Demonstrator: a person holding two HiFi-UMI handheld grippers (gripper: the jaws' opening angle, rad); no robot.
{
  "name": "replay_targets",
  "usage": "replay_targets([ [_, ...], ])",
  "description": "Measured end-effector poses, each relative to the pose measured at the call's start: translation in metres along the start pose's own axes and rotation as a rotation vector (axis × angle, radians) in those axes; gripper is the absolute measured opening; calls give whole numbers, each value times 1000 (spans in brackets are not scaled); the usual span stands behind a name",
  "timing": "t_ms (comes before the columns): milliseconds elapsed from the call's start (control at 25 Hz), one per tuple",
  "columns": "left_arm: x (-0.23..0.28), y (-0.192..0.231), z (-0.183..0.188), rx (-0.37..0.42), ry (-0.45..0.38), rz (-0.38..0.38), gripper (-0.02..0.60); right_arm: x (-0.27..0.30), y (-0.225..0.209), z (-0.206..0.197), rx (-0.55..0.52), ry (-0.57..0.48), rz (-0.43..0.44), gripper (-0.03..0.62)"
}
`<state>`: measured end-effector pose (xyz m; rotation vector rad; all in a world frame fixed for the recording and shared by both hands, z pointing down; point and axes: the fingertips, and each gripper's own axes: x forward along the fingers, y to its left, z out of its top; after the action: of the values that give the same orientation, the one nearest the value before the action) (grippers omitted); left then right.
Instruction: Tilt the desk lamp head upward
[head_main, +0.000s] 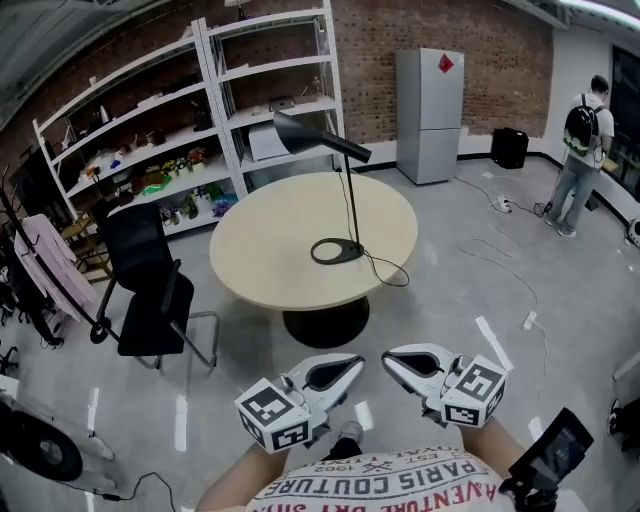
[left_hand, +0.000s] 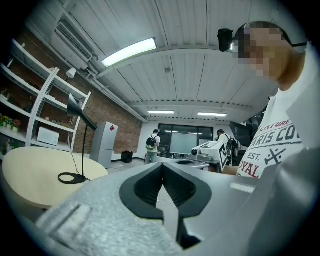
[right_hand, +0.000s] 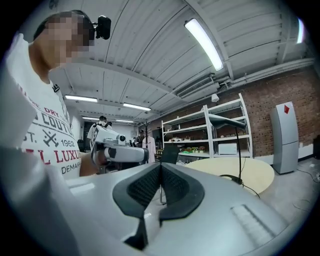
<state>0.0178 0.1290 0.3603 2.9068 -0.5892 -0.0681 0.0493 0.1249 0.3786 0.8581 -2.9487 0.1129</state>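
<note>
You have two tools in view and both are clenched on nothing: the left tool (head_main: 345, 368) shows its jaws pressed together in the left gripper view (left_hand: 162, 169), and the right tool (head_main: 400, 362) shows the same in the right gripper view (right_hand: 160, 169). In the head view you hold them low in front of your printed shirt, tips turned toward each other, near but not touching. There is one desk lamp (head_main: 352, 200), black, at 12 o'clock from the tools and well apart from both. Its ring-shaped base (head_main: 337, 250) rests on the one round, pale worktop (head_main: 262, 255), a thin upright stem rises from the base, and the single cone-shaped lamp head (head_main: 295, 132) reaches out from the top of the stem toward 10 o'clock. One dark cord (head_main: 388, 272) loops from the base toward the worktop's edge at 4 o'clock. One black chair (head_main: 145, 285) stands just beside the worktop at its 9 o'clock. Two white shelving units (head_main: 215, 75) stand side by side against the brick wall behind the worktop, from 10 to 12 o'clock, with small items on their shelves that are too small to name. One grey refrigerator (head_main: 429, 115) stands at 1 o'clock, and one person with a backpack (head_main: 582, 150) stands at 2 o'clock, far from the worktop.
</note>
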Motion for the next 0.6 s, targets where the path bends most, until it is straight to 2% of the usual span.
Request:
replay_targets([
  [600,3,-31,2,10,-11,6,0,-27,16,-2,-6,-2,-4,6],
])
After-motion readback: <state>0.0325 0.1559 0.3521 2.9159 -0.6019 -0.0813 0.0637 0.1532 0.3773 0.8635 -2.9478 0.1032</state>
